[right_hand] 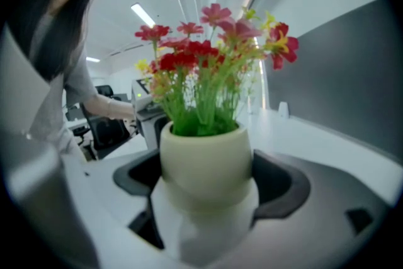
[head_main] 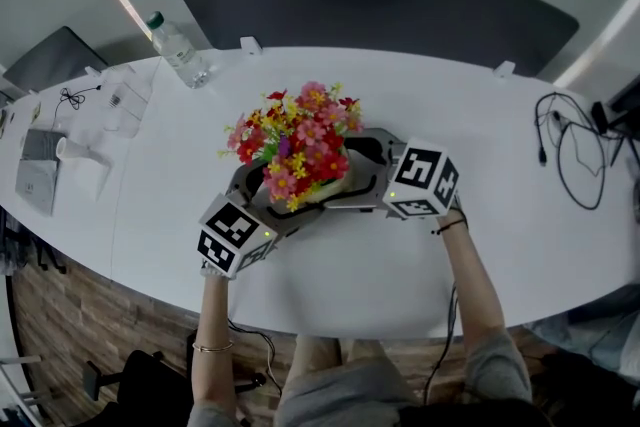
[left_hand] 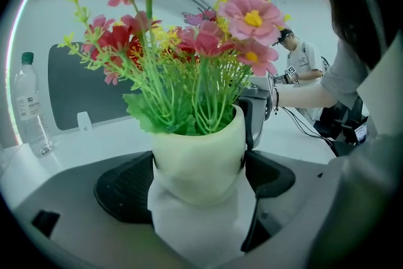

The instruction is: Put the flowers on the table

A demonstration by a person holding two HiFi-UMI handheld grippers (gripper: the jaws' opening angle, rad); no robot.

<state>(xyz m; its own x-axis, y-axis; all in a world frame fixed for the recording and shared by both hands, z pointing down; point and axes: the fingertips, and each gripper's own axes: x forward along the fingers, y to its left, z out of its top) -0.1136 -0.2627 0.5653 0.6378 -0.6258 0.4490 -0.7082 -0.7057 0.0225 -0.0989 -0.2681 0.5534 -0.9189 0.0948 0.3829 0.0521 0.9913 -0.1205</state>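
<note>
A cream pot (head_main: 327, 191) of red, pink and yellow flowers (head_main: 300, 147) stands upright over the middle of the white table (head_main: 480, 245). My left gripper (head_main: 290, 200) reaches in from the near left and is shut on the pot, its black pads pressing both sides of the pot (left_hand: 198, 160). From the right, my right gripper (head_main: 352, 173) is likewise shut on the pot (right_hand: 206, 160). In both gripper views the pot fills the gap between the jaws: left gripper (left_hand: 198, 189), right gripper (right_hand: 208, 189). I cannot tell whether the pot's base touches the table.
A clear water bottle (head_main: 180, 50) stands at the far left of the table. Papers and a grey device (head_main: 40, 170) lie at the left end, black cables (head_main: 575, 150) at the right end. A dark panel (head_main: 380, 0) runs behind the table. A second person (left_hand: 299, 60) sits far off.
</note>
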